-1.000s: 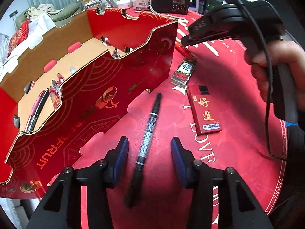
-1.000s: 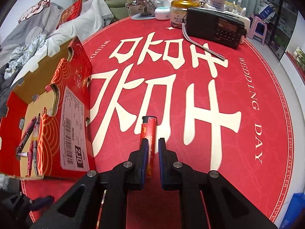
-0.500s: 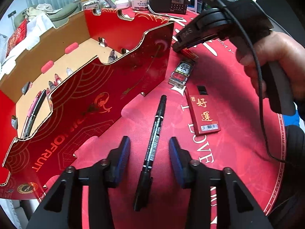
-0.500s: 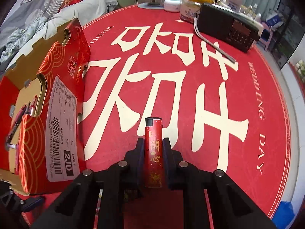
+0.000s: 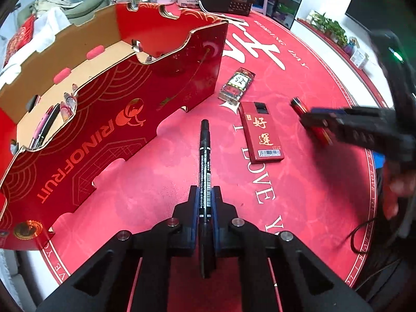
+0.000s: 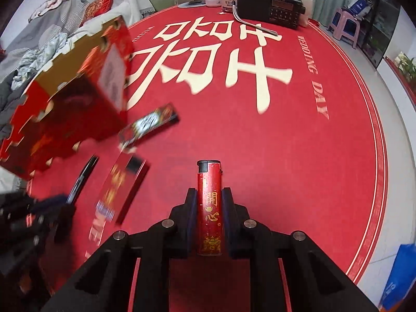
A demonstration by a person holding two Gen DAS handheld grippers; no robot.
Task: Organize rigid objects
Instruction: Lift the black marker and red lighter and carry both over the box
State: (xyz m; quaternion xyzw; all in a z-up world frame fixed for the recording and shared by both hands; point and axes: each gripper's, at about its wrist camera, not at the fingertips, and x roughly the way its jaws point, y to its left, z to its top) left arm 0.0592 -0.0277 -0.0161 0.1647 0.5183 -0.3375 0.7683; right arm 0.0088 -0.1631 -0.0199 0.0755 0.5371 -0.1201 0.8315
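Observation:
My left gripper (image 5: pixel 205 191) is shut on a black marker pen (image 5: pixel 204 153) that points forward over the red table mat. To its left stands an open red cardboard fruit box (image 5: pixel 109 119) with several pens lying inside. My right gripper (image 6: pixel 208 193) is shut on a red lighter (image 6: pixel 209 202) with gold characters; it also shows in the left wrist view (image 5: pixel 309 119), held low at the right. A red cigarette pack (image 5: pixel 261 135) and a smaller patterned pack (image 5: pixel 236 85) lie on the mat between the grippers.
A black radio (image 6: pixel 270 9), jars and small containers stand at the far edge of the round table. Clothes lie on a sofa (image 6: pixel 52 41) beyond the box. A pink stool (image 6: pixel 345 27) stands at the right.
My left gripper closed on the marker pen. My right gripper, holding the lighter, swung away from the box's far corner to the right side of the mat, lower down.

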